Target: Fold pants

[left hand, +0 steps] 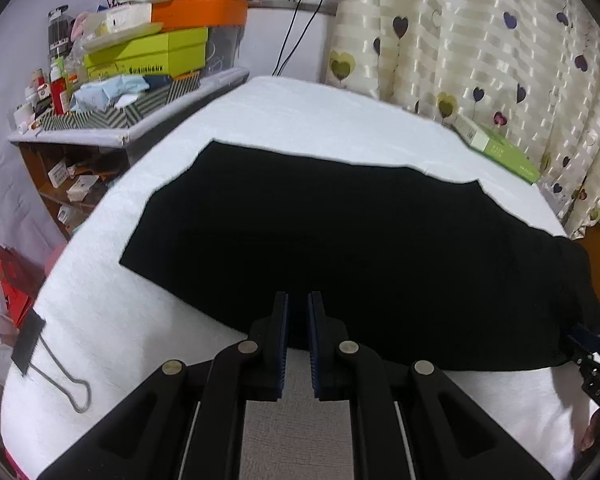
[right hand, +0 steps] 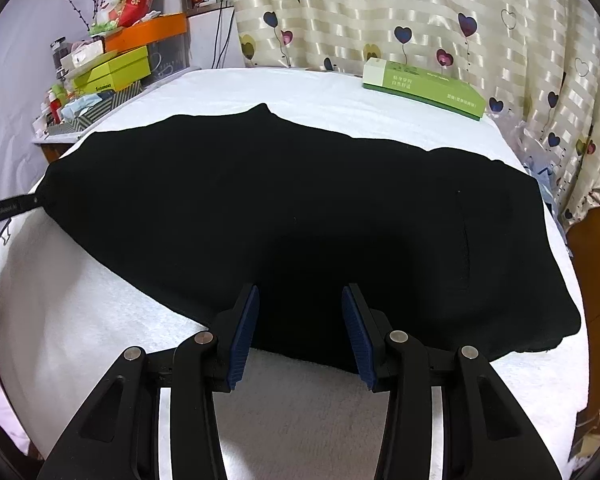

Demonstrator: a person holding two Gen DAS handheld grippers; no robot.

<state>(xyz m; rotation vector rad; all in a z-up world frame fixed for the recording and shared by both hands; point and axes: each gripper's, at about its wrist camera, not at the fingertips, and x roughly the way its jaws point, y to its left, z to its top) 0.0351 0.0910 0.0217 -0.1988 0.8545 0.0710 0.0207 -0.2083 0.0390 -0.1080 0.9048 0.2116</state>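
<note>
**A:** Black pants [left hand: 340,240] lie flat on the white towel [left hand: 112,320] that covers the table. They are so dark I can't see the folds or seams well.

**B:** What about the left gripper [left hand: 298,304]?

**A:** Its blue pads [left hand: 284,344] are nearly together, with a thin gap. The tips are over the near edge of the pants. I can't tell if cloth is pinched between them.

**B:** And the right gripper [right hand: 300,296]?

**A:** Its fingers are wide apart and hold nothing. They hang just over the near edge of the pants.

**B:** Anything cut off?

**A:** A green box [right hand: 424,88] sits at the far side. A metal clip [left hand: 40,356] grips the towel's edge.
</note>
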